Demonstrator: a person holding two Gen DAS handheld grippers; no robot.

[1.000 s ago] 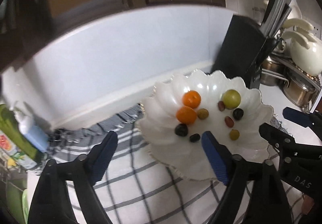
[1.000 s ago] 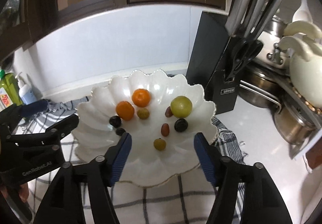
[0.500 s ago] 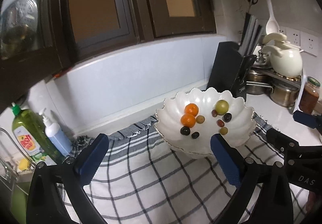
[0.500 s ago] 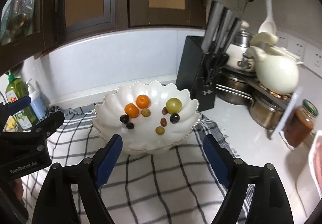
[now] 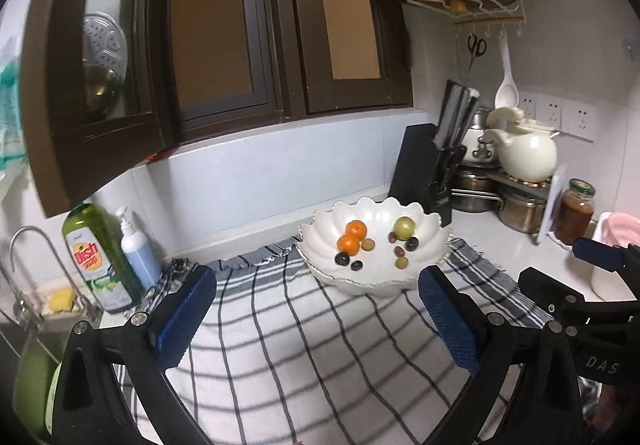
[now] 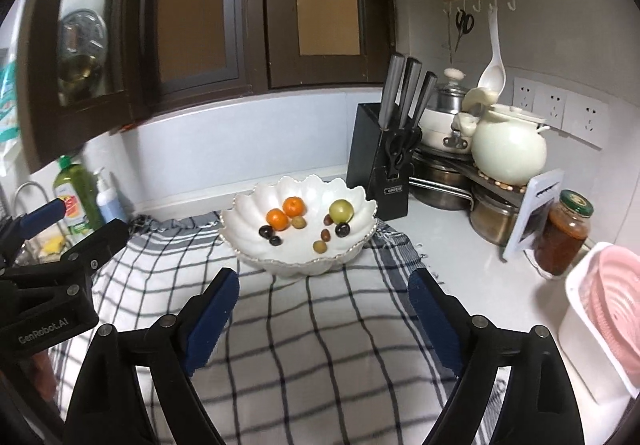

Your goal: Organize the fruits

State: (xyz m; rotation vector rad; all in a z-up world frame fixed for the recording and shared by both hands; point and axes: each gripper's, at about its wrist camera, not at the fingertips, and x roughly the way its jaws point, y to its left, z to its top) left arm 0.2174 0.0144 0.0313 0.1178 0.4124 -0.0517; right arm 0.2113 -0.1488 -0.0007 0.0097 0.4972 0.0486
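**Kid:** Where is the fruit?

**Helper:** It is all in the white bowl (image 6: 300, 257). The bowl sits on the checked cloth (image 6: 280, 345), just beside the black knife block (image 6: 378, 161).

**Kid:** What does the fruit look like?

**Helper:** Two small oranges (image 6: 294, 206) touch each other on the bowl's far side from the knife block. A round green fruit (image 6: 341, 210) lies on the side nearer the block. Little dark and brownish-green fruits are dotted around them. The bowl has a wavy edge.

**Kid:** Are the grabbers holding anything?

**Helper:** No. The left gripper (image 5: 316, 321) has its jaws spread wide with only cloth between them. The right gripper (image 6: 324, 321) is opening its jaws, and nothing is between them either. Both are well apart from the bowl.

**Kid:** So what should happen?

**Helper:** I think the fruit looks sorted already. If so, the grabbers should stay wide and clear of the bowl's edge, so nothing tips. For more sorting, go in slowly from above. Pick one fruit at a time, because round ones roll.
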